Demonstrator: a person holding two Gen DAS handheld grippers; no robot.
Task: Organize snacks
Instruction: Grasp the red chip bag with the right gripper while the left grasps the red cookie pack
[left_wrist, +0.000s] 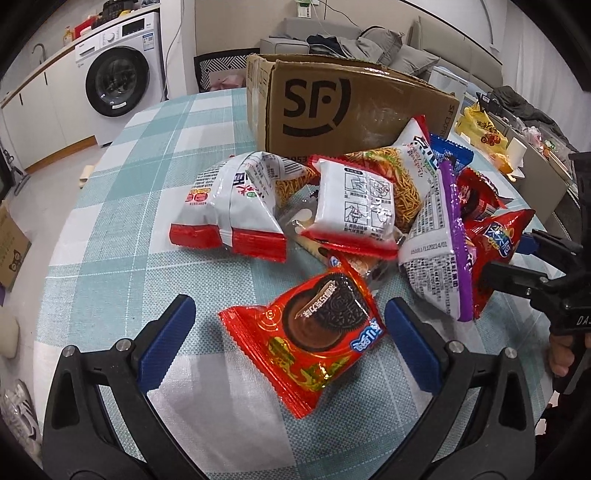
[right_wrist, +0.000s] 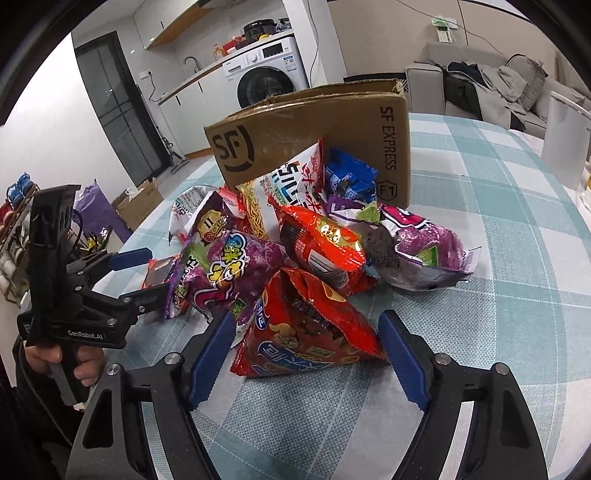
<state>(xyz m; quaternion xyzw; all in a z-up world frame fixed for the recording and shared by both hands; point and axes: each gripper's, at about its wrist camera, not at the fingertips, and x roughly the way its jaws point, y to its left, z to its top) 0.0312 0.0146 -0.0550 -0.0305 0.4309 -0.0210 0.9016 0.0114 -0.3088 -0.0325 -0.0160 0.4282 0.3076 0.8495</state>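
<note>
A round table under a woven cloth of pale teal and white checks (left_wrist: 122, 206) carries a heap of snack packets in front of an open brown cardboard box printed with a black SF mark (left_wrist: 343, 107), which stands near the middle of the table. Behind it the room shows a white front-loading washing machine (left_wrist: 118, 77) under a counter and a grey sofa piled with clothes (right_wrist: 491, 81). The left gripper (left_wrist: 290, 341), black with blue pads, points steeply down with its jaws wide apart on either side of a red chocolate-biscuit packet (left_wrist: 310, 339) lying flat on the cloth nearest the camera; neither pad touches it. The right gripper (right_wrist: 308, 358), tilted down likewise, has its jaws open around a red puffed snack bag (right_wrist: 306, 332) at the near edge of the heap; the left pad is just beside the bag, while contact cannot be told for sure. A hand (right_wrist: 79, 363) grips the left tool's handle. Bare cloth lies open to the left of the heap in the left wrist view and to its right in the right wrist view, running to the table's curved edge.
</note>
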